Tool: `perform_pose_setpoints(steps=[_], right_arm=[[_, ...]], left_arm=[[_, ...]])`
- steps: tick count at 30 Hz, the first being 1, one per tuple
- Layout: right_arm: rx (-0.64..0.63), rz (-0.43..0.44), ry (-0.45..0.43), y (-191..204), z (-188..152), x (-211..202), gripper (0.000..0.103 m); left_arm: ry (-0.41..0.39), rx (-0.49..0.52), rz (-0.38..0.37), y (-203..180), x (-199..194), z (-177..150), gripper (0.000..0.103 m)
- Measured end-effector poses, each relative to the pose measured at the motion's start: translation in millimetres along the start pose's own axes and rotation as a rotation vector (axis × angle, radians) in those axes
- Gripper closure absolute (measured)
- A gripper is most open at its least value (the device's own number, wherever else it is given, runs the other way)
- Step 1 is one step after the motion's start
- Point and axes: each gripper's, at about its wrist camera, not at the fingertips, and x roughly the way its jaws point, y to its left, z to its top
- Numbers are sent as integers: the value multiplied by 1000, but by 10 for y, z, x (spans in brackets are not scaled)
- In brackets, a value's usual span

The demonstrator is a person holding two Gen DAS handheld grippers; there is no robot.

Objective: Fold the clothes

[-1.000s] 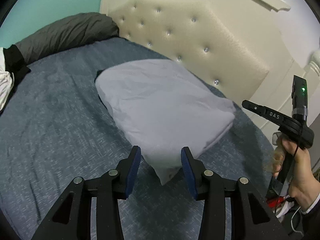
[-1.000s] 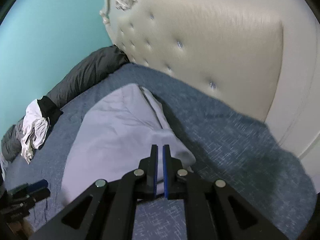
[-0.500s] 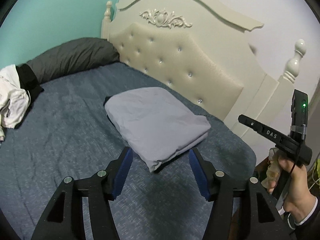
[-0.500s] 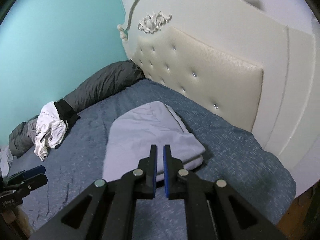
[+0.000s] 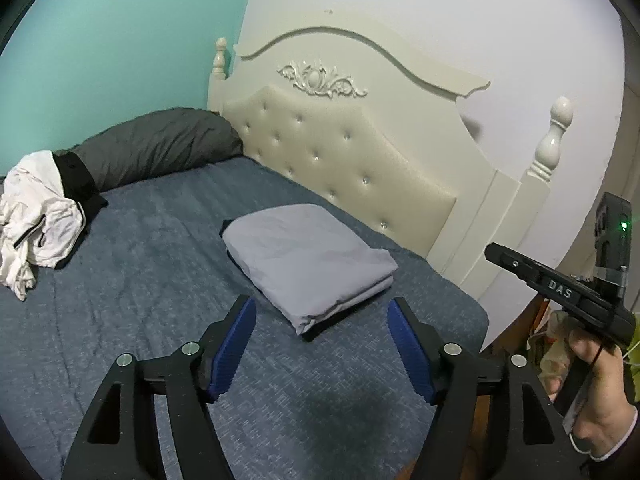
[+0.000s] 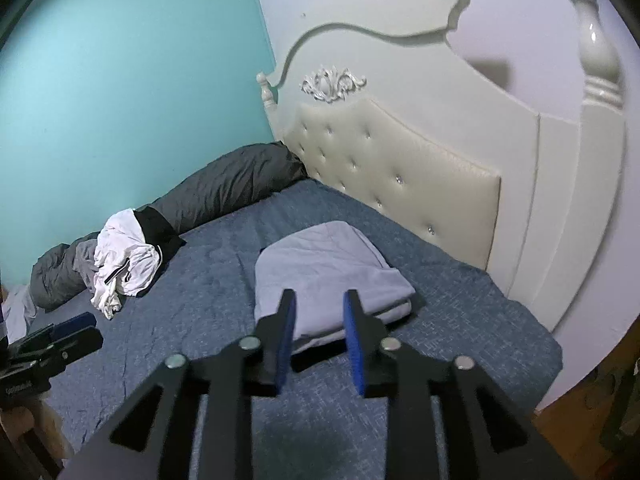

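Lavender garment [image 5: 308, 256] sits folded flat on the blue bedspread [image 5: 140, 280] near the headboard [image 5: 352, 160], so that fold looks done; next move likely calls for reaching the crumpled white clothes [image 5: 36, 216] by the grey pillow [image 5: 160, 144]. Left gripper [image 5: 320, 344] and right gripper [image 6: 318, 340] both hold nothing, jaws opening. Versus a second ago: both pulled up and back off the garment, right jaws no longer together.
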Motion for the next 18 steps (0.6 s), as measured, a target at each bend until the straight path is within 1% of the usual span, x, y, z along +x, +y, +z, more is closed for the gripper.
perform_pose_setpoints(steps=[3, 5, 9, 11, 12, 14, 18], right_arm=[[-2, 0, -3, 98, -20, -168, 71], [-8, -8, -5, 173, -36, -265, 65], [-31, -5, -16, 333, -84, -461, 60], [-33, -2, -20, 391, -107, -536, 53], [-35, -2, -23, 421, -117, -571, 52], [-41, -3, -35, 492, -134, -654, 45], [-50, -2, -42, 606, -169, -782, 37]], left_arm=[[-13, 7, 11, -6, -168, -14, 28], [-22, 9, 12, -3, -274, -34, 28], [-26, 5, 19, -7, -429, -69, 25], [-34, 10, 23, -19, -498, -84, 25], [-39, 15, 28, -26, -543, -97, 24], [-45, 16, 30, -24, -606, -113, 24], [-61, 10, 40, -13, -743, -144, 19]])
